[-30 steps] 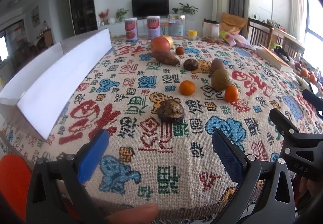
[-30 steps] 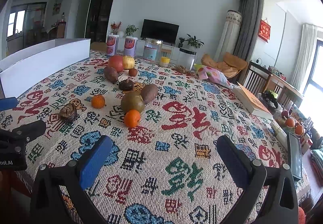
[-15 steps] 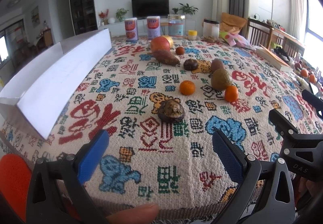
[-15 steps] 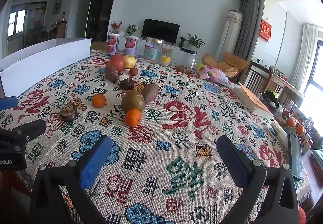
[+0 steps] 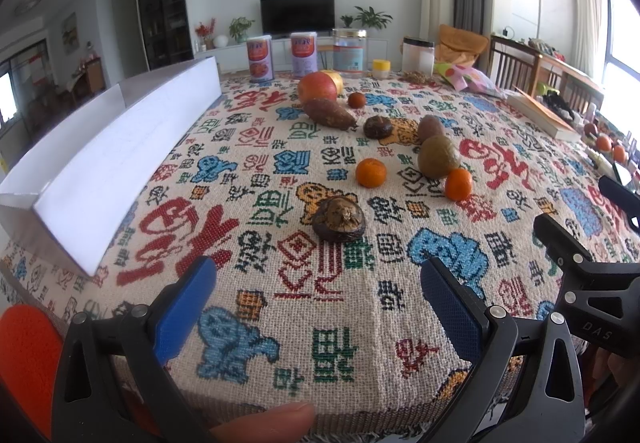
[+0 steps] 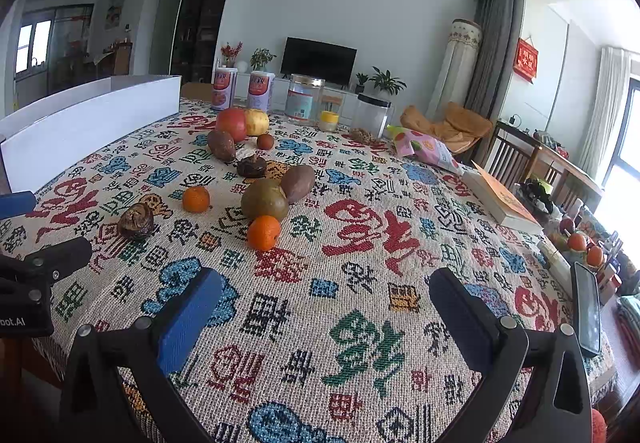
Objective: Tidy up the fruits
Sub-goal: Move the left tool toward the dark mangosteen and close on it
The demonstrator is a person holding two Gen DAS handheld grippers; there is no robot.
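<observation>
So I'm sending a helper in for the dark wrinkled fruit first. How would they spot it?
Start at the long white box on the left of the patterned tablecloth. To its right the fruits lie scattered; the dark wrinkled fruit lies nearest the table's front edge, alone. Unlike the smooth orange tangerine behind it, it is brown, squat and shrivelled.

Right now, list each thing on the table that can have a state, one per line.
Left gripper: open, empty, low over the near table edge.
Right gripper: open, empty.
White box: open top, contents hidden.
Clear jar: lid on.
Shrivelled fruit: loose on the cloth, apart from the rest.
Oranges: loose, outside the box.
Green fruit: touching the brown one behind it.
Book: closed, flat.
</observation>
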